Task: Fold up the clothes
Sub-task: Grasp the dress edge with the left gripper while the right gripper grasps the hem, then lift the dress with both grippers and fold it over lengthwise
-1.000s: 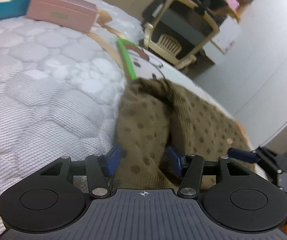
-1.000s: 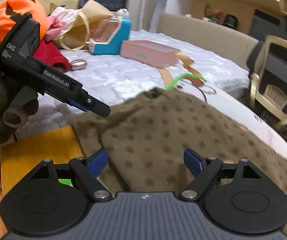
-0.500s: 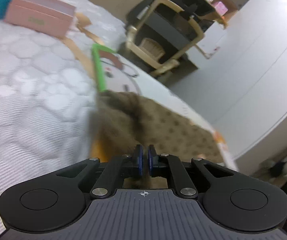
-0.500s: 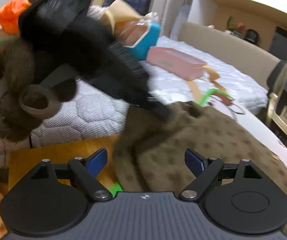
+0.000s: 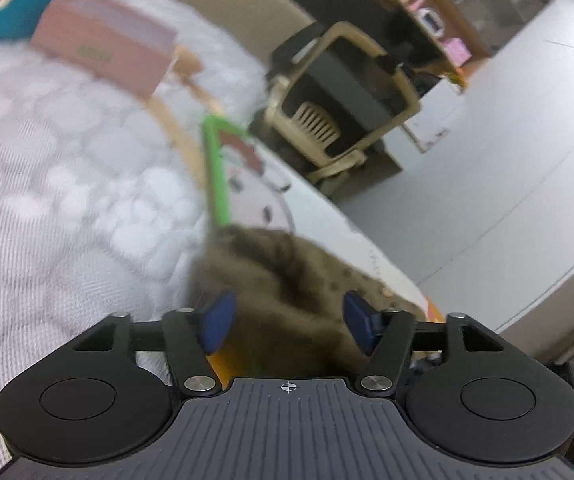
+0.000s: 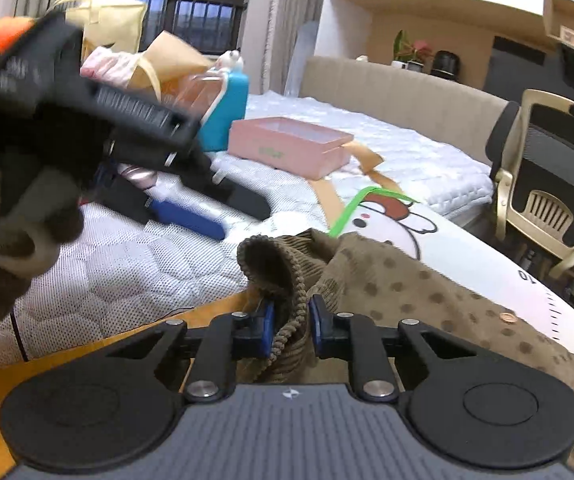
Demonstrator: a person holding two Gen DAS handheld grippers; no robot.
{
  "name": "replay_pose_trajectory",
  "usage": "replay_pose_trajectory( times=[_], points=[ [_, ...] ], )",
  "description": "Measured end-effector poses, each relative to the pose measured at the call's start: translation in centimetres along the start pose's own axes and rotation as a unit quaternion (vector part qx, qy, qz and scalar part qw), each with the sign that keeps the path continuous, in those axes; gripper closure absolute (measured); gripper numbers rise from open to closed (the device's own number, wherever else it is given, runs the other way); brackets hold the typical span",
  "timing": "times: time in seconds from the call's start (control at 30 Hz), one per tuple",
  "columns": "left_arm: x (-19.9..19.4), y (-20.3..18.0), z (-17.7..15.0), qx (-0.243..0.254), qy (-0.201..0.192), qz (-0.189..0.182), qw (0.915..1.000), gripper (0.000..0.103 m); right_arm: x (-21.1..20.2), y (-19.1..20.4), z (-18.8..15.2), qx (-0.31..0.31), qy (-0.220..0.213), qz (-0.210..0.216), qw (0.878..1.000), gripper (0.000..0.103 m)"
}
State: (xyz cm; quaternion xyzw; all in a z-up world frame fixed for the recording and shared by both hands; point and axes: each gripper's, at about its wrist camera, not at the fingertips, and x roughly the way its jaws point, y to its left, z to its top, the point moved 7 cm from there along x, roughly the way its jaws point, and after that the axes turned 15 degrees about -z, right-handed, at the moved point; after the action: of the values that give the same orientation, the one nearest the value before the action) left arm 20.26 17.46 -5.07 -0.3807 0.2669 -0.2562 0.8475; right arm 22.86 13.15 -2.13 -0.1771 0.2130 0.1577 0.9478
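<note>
One soft, limp brown dotted sweater sprawls across the tabletop beside the bed, best gathered by its thick ribbed hem, which the right gripper pinches while the left gripper hangs with jaws spread.

Left gripper and pink box are blurred.

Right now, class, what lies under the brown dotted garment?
Under the brown dotted garment a white printed mat and an orange board show at its edges; whatever lies beneath its middle is covered.
</note>
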Motion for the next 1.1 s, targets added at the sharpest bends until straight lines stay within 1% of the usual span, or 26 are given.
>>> replay_pose_trajectory(
  times=[0.03,0.1,0.17,0.23,0.27,0.3,0.37,0.43,0.47,0.5,0.53,0.57,0.6,0.63,0.67,0.7,0.73,0.8,0.83,0.9,0.93,1.03,1.07,1.1],
  points=[
    [0.3,0.4,-0.2,-0.012,0.005,-0.002,0.9999,0.021,-0.1,-0.1,-0.1,0.0,-0.001,0.002,1.0,0.085],
    [1.6,0.8,-0.9,-0.034,0.015,-0.017,0.9992,0.022,-0.2,0.0,-0.5,-0.004,-0.002,0.006,1.0,0.085],
    [3.3,0.7,-1.2,-0.044,0.022,-0.027,0.9984,0.032,-0.4,0.4,-0.8,-0.011,-0.001,0.01,1.0,0.084],
    [4.7,0.3,-1.3,-0.047,0.028,-0.035,0.9979,0.063,-1.0,0.8,-0.9,-0.022,-0.008,0.007,1.0,0.067],
    [4.9,-0.2,-1.2,-0.043,0.028,-0.038,0.998,0.068,-1.4,1.0,-0.8,-0.03,-0.016,0.003,0.999,0.048],
    [5.1,-0.6,-1.0,-0.04,0.028,-0.04,0.998,0.069,-1.8,1.3,-0.8,-0.036,-0.026,-0.001,0.999,0.037],
    [5.4,-1.4,-0.7,-0.033,0.027,-0.045,0.9981,0.069,-2.3,2.0,-0.8,-0.053,-0.043,-0.009,0.998,0.033],
    [5.2,-2.2,-0.5,-0.03,0.025,-0.05,0.998,0.069,-1.1,2.5,-0.7,-0.076,-0.045,-0.031,0.996,0.027],
    [5.2,-2.6,-0.4,-0.027,0.026,-0.053,0.9979,0.069,-0.2,2.7,-0.7,-0.087,-0.044,-0.044,0.994,0.027],
    [5.2,-2.9,-0.4,-0.022,0.028,-0.057,0.9977,0.069,0.6,3.0,-0.7,-0.099,-0.043,-0.057,0.993,0.028],
    [5.1,-3.2,-0.5,-0.018,0.03,-0.061,0.9975,0.067,1.4,3.2,-0.7,-0.11,-0.042,-0.07,0.991,0.032],
    [4.9,-3.4,-0.4,-0.013,0.03,-0.064,0.9975,0.065,2.1,3.1,-0.6,-0.109,-0.037,-0.076,0.99,0.055],
    [4.6,-3.5,-0.3,-0.011,0.026,-0.066,0.9974,0.057,2.6,2.6,-0.5,-0.097,-0.028,-0.075,0.992,0.069],
    [3.9,-3.5,0.2,-0.011,0.013,-0.068,0.9976,0.051,2.9,2.1,-0.3,-0.079,-0.02,-0.07,0.994,0.072],
    [3.0,-3.2,0.8,-0.013,-0.003,-0.067,0.9977,0.048,2.8,1.5,-0.2,-0.062,-0.018,-0.066,0.996,0.076],
    [2.1,-2.9,1.4,-0.015,-0.02,-0.063,0.9977,0.037,2.5,1.0,-0.1,-0.057,-0.02,-0.068,0.996,0.08],
    [1.2,-2.3,2.1,-0.019,-0.039,-0.053,0.9976,0.024,2.3,0.7,-0.1,-0.055,-0.023,-0.071,0.996,0.081],
    [0.0,-0.9,3.0,-0.039,-0.063,-0.034,0.9967,0.018,1.8,0.1,-0.1,-0.052,-0.026,-0.072,0.996,0.084],
    [0.2,-0.2,3.1,-0.053,-0.063,-0.029,0.9962,0.016,1.6,0.0,-0.1,-0.052,-0.027,-0.07,0.996,0.084],
    [1.6,0.9,2.9,-0.073,-0.045,-0.029,0.9959,0.01,1.4,0.1,-0.3,-0.052,-0.03,-0.064,0.996,0.085],
    [2.5,1.1,2.9,-0.078,-0.036,-0.028,0.9959,0.009,1.4,0.1,-0.4,-0.051,-0.031,-0.061,0.996,0.086],
    [5.9,0.4,2.9,-0.064,-0.007,-0.017,0.9977,0.01,0.9,-0.4,-0.5,-0.038,-0.036,-0.051,0.997,0.089],
    [7.0,0.2,2.9,-0.06,0.003,-0.014,0.9981,0.011,0.5,-0.8,-0.4,-0.031,-0.039,-0.048,0.998,0.09],
    [8.1,0.0,2.9,-0.055,0.012,-0.01,0.9983,0.015,0.0,-1.5,-0.1,-0.022,-0.045,-0.047,0.998,0.091]
  ],
)
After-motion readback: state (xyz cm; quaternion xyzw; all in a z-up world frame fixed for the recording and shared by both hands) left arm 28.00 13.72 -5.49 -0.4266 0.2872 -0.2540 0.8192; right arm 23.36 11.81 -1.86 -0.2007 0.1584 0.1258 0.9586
